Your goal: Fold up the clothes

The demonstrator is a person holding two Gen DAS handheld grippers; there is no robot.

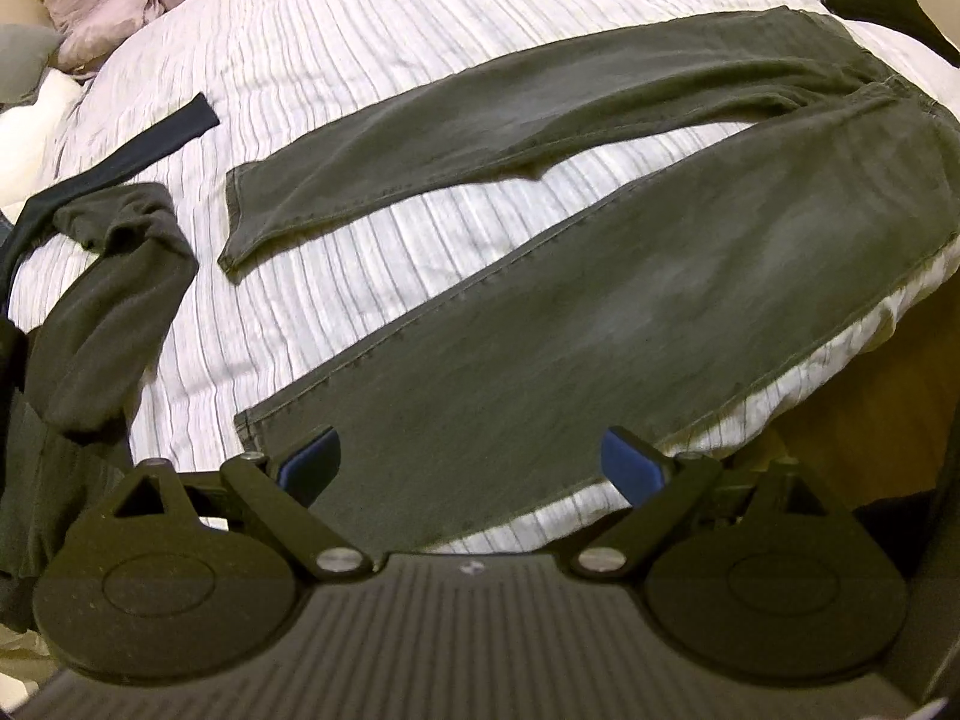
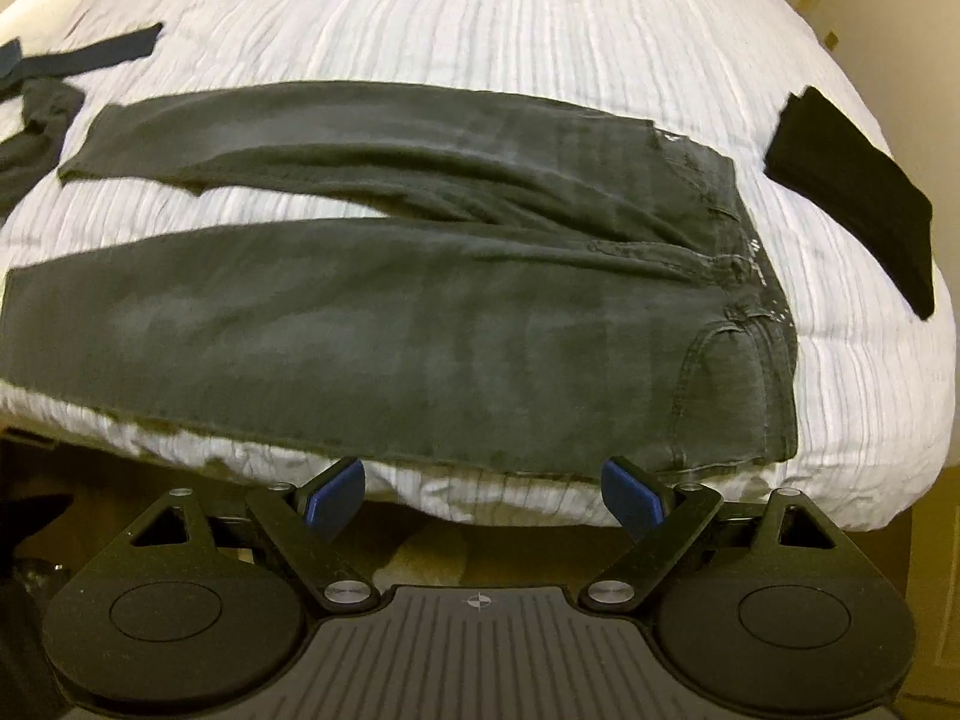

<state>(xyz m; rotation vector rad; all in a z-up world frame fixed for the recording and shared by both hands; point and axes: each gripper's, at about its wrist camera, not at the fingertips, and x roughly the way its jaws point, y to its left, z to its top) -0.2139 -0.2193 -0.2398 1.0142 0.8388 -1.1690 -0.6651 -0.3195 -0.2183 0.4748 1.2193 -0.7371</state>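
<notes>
Dark grey jeans (image 1: 540,312) lie flat and spread on the white striped bedspread (image 1: 360,30), legs apart, waist to the right. They also show in the right wrist view (image 2: 420,330). My left gripper (image 1: 474,468) is open and empty, hovering over the near leg's hem end. My right gripper (image 2: 483,495) is open and empty, just off the bed's front edge, below the near leg and close to the waist and pocket.
A crumpled dark garment (image 1: 108,312) and a dark strap (image 1: 138,150) lie at the left of the bed. A folded black item (image 2: 852,198) sits at the right. Pink pillows (image 1: 102,6) are at the far left. The wooden floor (image 1: 870,420) lies beyond the bed edge.
</notes>
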